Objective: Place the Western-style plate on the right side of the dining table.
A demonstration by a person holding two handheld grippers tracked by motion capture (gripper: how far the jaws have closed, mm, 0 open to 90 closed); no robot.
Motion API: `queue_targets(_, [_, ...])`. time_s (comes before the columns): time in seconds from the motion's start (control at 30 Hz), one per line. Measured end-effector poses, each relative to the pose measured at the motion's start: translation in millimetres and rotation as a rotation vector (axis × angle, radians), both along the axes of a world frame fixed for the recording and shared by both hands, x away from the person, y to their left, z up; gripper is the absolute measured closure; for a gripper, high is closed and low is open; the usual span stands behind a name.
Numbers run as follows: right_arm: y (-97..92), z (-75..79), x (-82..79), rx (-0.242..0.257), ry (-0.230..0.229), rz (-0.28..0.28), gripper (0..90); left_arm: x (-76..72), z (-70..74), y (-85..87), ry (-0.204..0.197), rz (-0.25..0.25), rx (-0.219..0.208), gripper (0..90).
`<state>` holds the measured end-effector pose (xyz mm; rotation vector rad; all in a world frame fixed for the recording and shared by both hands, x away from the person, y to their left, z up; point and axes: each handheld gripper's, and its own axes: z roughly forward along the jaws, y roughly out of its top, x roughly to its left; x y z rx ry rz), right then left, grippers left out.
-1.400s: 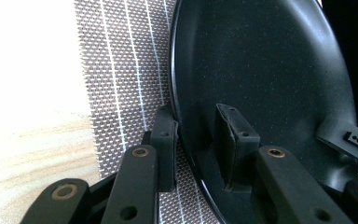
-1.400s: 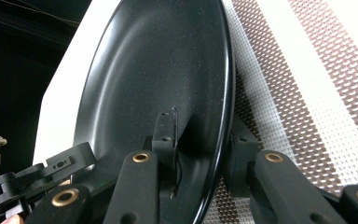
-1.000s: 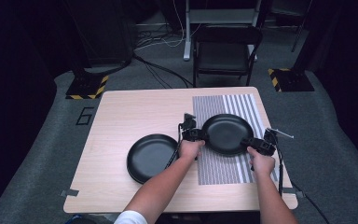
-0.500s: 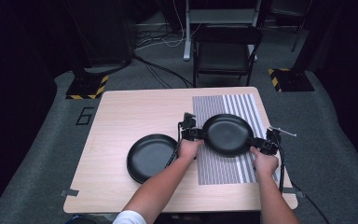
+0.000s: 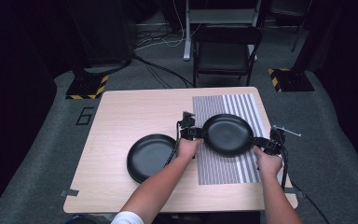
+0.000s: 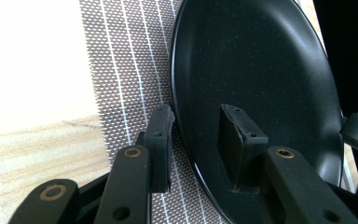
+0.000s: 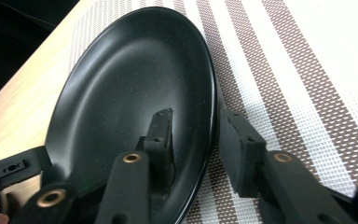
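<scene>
One readable mark: a large digit "6" (image 5: 85, 115) in dark outline, on the grey carpet floor (image 5: 51, 140), just off the wooden table (image 5: 135, 107) at about 9 o'clock from its far left corner in the high view.

Hazard marking, no words: yellow-and-black diagonal stripes along the edge of a black base plate (image 5: 87, 87) on the floor at 10 o'clock from the table, and again on a second base plate (image 5: 290, 79) at 2 o'clock.

No lettering, brand or number can be made out on the two black plates, the striped mat or the gripper jaws in either gripper view.
</scene>
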<state>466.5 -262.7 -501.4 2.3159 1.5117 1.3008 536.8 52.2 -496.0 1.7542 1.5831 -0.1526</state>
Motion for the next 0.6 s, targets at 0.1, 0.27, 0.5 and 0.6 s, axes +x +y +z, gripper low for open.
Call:
queue_targets(0.1, [0.1,0.0,-1.1,-0.02,0.0,0.009,62.0,-0.3,2.2,0.9,-0.001,0.0,-0.003,64.1])
queue_targets(0.27, [2.2,5.0,-6.5,-0.054,-0.016,0.034,59.6,-1.4,8.1,6.4,-0.001,-0.029,-0.021,63.1])
queue_targets(0.5, [0.2,17.7,-17.9,-0.039,-0.05,0.038,54.0,-12.1,31.8,15.9,-0.072,-0.061,-0.033,60.3])
queue_targets(0.6, [-0.4,23.4,-22.6,-0.046,-0.069,0.043,52.1,-15.4,38.7,23.2,-0.088,-0.074,-0.039,58.5])
